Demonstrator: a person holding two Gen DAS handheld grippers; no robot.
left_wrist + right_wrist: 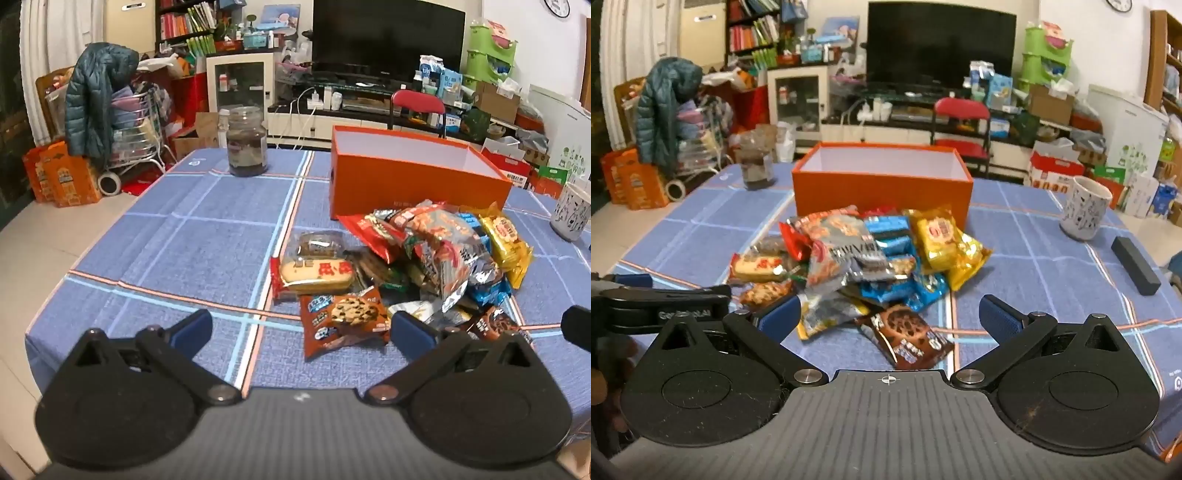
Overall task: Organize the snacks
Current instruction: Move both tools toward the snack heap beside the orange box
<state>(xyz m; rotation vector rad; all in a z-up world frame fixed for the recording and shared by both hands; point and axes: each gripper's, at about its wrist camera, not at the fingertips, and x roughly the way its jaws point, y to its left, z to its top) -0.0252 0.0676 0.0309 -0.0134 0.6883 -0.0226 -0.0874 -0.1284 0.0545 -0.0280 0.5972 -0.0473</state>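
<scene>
Snacks [871,258] untouched; both grippers' jaws wide, empty.

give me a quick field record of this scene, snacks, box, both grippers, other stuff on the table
surface: table with blue plaid cloth
snacks: pile of wrapped packets, loose on the cloth in front of the box
nearest packets: chocolate chip cookie packet by the left gripper; brown cookie packet by the right gripper
container: orange box, open top, no snacks visible inside
left gripper: jaws wide open, holding nothing
right gripper: jaws wide open, holding nothing
other items: glass jar, patterned mug, dark bar
</scene>
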